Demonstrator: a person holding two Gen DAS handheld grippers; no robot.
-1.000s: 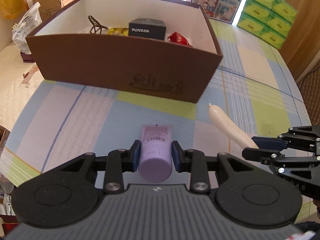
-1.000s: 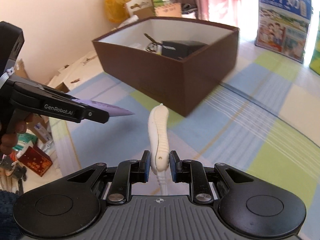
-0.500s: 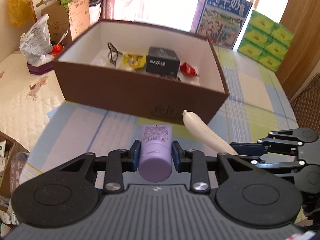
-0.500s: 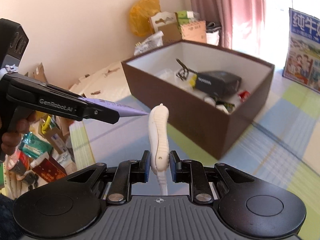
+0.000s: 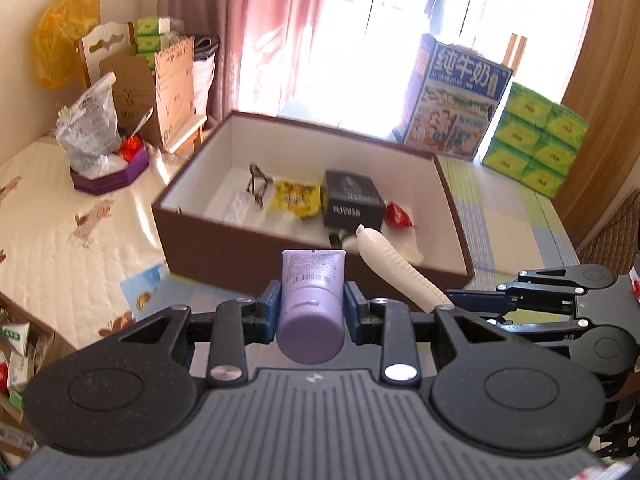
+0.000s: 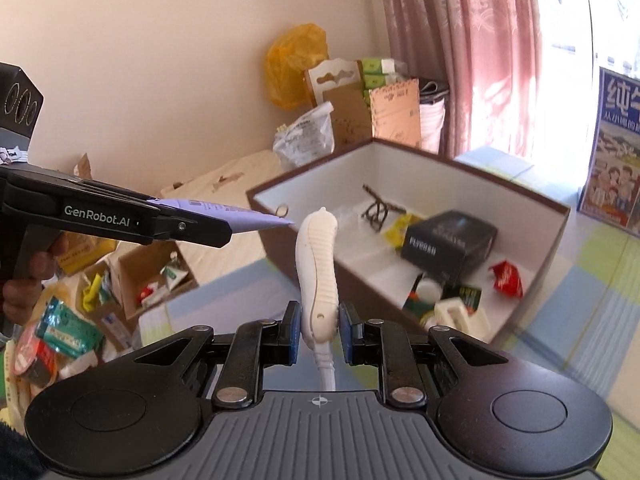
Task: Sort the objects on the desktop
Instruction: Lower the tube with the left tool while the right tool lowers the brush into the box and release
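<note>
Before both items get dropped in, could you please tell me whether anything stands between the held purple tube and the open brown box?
Nothing visible blocks the way. The purple tube, held in the left gripper, faces the brown box across open air, with only the box's near wall to clear. The white handle in the right gripper is alongside, not in front.

Beige wall (image 6: 168,60), pink curtains (image 5: 248,28) beside sunlit window (image 5: 400,20).
</note>
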